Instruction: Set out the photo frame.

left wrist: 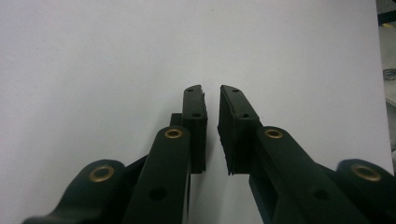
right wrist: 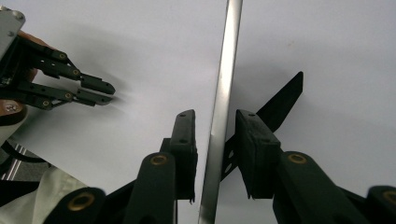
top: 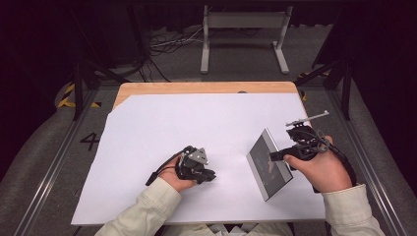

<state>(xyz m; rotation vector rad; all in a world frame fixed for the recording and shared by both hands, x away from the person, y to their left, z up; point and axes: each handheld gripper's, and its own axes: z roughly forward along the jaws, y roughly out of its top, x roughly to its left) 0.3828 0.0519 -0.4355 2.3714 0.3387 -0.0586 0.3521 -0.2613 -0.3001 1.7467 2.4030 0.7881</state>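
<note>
site: lab test cell | I see black curtains [top: 44, 44], floor cables [top: 167, 44], aluminium rail frame [top: 54, 162], paper-covered table [top: 196, 123]

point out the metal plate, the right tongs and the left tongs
metal plate [top: 268, 164], high view, middle of its tilted face
right tongs [right wrist: 215, 128], right gripper view, gap between tips
left tongs [left wrist: 211, 100], left gripper view, gap between tips
</note>
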